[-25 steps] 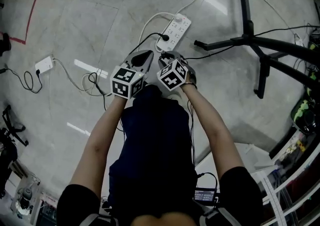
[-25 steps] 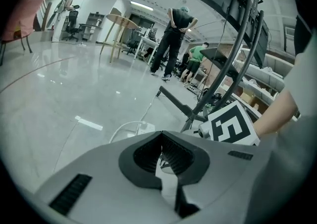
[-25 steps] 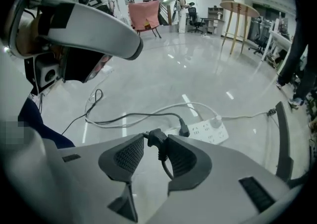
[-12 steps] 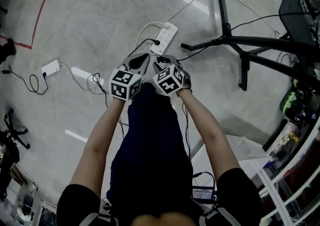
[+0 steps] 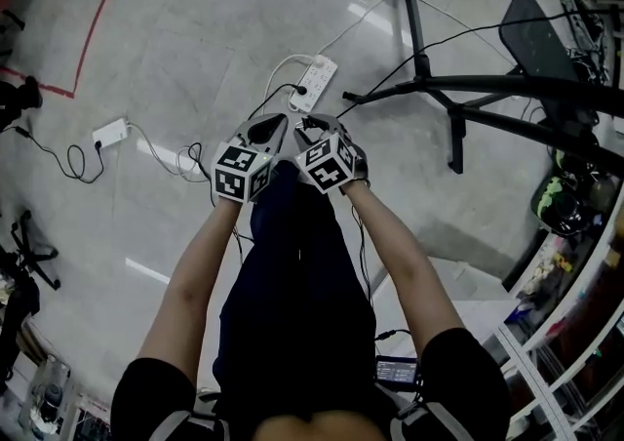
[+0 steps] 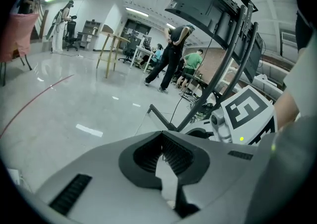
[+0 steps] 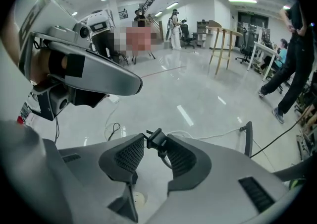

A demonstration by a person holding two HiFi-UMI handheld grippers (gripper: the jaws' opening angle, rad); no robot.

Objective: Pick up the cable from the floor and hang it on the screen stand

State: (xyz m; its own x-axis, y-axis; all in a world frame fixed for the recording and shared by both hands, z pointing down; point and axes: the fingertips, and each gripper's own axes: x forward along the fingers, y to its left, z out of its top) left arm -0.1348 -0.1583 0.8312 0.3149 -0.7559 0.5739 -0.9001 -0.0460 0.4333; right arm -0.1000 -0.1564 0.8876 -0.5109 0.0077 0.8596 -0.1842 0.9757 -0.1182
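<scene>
Where the right gripper's (image 7: 155,138) jaws stand apart, their tips pinch the black plug of the cable (image 7: 152,141), and its lead curls down between the pads. The left gripper's (image 6: 160,133) jaws are pressed together at the tips, with nothing in them. Both grippers are held side by side above the floor (image 5: 175,39), near a white strip (image 5: 314,76). The stand's (image 5: 413,34) black legs spread just to the right.

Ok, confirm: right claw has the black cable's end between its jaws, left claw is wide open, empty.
Not open: the left gripper view shows the left claw shut, empty. The right claw does have the black cable's end between its jaws.
</scene>
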